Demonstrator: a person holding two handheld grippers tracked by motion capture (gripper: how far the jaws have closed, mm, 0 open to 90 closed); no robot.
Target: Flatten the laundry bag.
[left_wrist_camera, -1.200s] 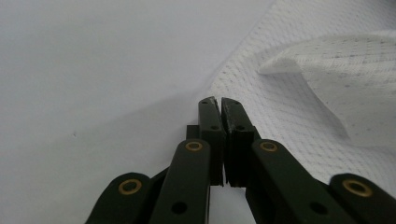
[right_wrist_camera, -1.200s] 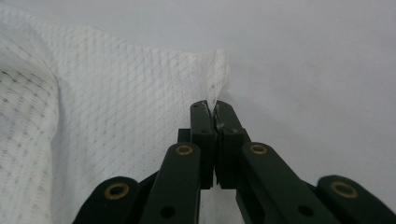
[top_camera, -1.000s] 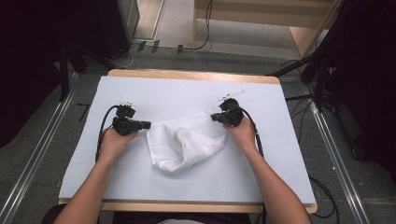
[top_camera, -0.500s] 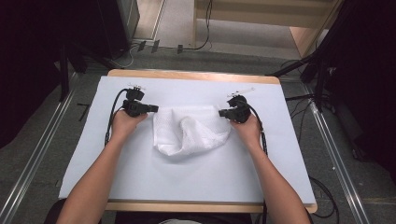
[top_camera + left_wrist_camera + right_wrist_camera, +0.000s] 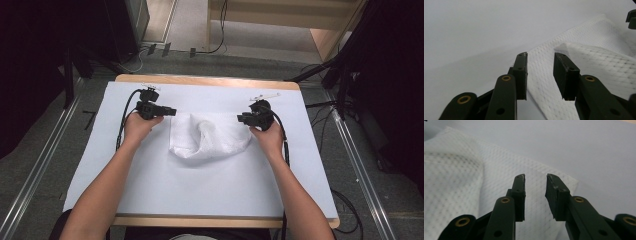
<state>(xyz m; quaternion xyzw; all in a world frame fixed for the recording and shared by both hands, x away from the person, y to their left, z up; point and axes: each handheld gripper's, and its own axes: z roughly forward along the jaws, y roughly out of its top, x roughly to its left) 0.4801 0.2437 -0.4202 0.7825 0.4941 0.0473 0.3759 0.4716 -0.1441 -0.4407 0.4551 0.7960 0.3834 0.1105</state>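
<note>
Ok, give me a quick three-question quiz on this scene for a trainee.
1. True or false: the left gripper is clamped shut on the white cloth.
2. What covers the table? A) green felt B) a pale sheet C) newspaper
3. Which cloth corner lies under the right gripper: near or far from the person?

Key
1. False: its jaws stand apart over the cloth.
2. B
3. Far, at the right.

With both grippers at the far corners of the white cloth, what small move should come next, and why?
Probably back both grippers off. The left gripper and right gripper have open jaws with nothing clamped, and the white textured cloth lies on the pale table cover, still rumpled in the middle.
</note>
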